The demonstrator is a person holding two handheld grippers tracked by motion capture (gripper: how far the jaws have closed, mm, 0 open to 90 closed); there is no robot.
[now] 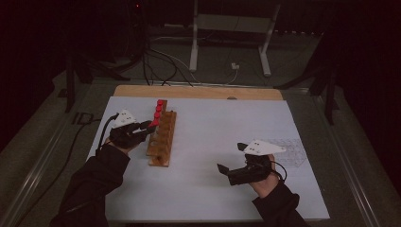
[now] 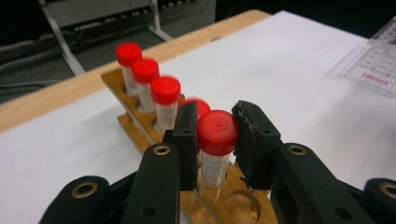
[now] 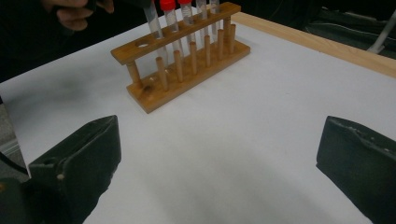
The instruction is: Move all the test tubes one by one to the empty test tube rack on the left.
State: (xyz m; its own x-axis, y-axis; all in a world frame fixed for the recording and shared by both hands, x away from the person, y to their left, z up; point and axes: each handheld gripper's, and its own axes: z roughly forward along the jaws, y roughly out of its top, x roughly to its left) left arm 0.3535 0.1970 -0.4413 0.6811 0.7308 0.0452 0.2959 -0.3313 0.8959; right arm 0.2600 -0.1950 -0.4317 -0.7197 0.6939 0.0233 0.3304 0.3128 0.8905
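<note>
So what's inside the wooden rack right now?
The rack holds red-capped tubes in a row, and the left gripper clamps the nearest tube. One front hole is empty. Its jaws hide one tube's body.

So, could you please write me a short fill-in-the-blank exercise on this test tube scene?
1. The left claw is shut on a test tube with a ____ cap.
2. The tubes stand in a ____ rack.
3. The right claw has its jaws ____, holding nothing.
4. The rack stands on a ____ sheet.

Missing words: red; wooden; open; white
</note>
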